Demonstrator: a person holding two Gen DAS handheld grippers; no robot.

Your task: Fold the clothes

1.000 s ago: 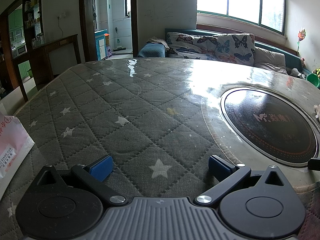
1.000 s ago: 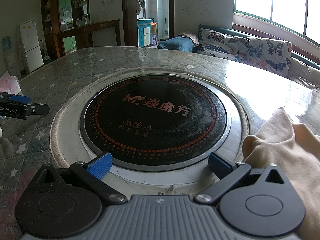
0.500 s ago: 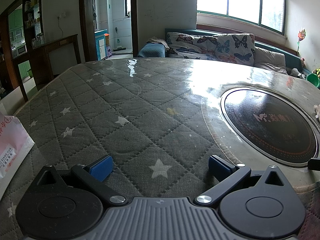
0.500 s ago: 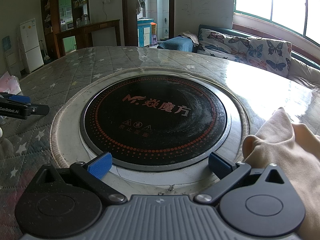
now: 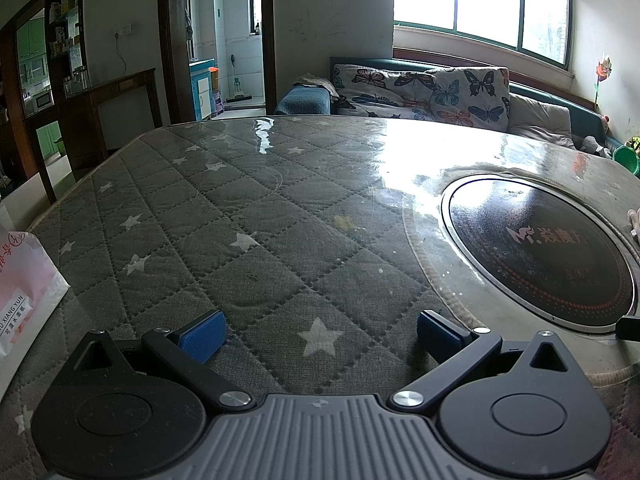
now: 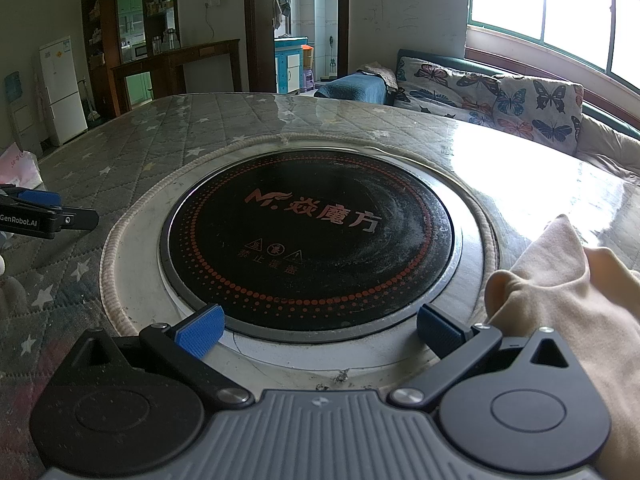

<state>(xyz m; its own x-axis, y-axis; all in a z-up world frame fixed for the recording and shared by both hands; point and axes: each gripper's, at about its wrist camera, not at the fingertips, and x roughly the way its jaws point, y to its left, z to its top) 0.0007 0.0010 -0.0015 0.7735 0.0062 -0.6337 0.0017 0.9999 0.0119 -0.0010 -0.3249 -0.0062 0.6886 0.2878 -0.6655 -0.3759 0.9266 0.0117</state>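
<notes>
A cream-coloured garment (image 6: 568, 280) lies crumpled on the table at the right of the right wrist view, beside the round black cooktop (image 6: 316, 240); a sliver of it shows at the right edge of the left wrist view (image 5: 634, 220). My right gripper (image 6: 320, 330) is open and empty, low over the cooktop's near rim, with the garment just right of its right finger. My left gripper (image 5: 320, 330) is open and empty over the grey star-quilted table cover (image 5: 240, 216). The left gripper also shows at the left edge of the right wrist view (image 6: 40, 216).
A white and pink paper bag (image 5: 24, 292) lies at the table's left edge. The cooktop (image 5: 540, 256) is set into the table to the right of the left gripper. A butterfly-print sofa (image 5: 424, 88) stands behind the table under the window.
</notes>
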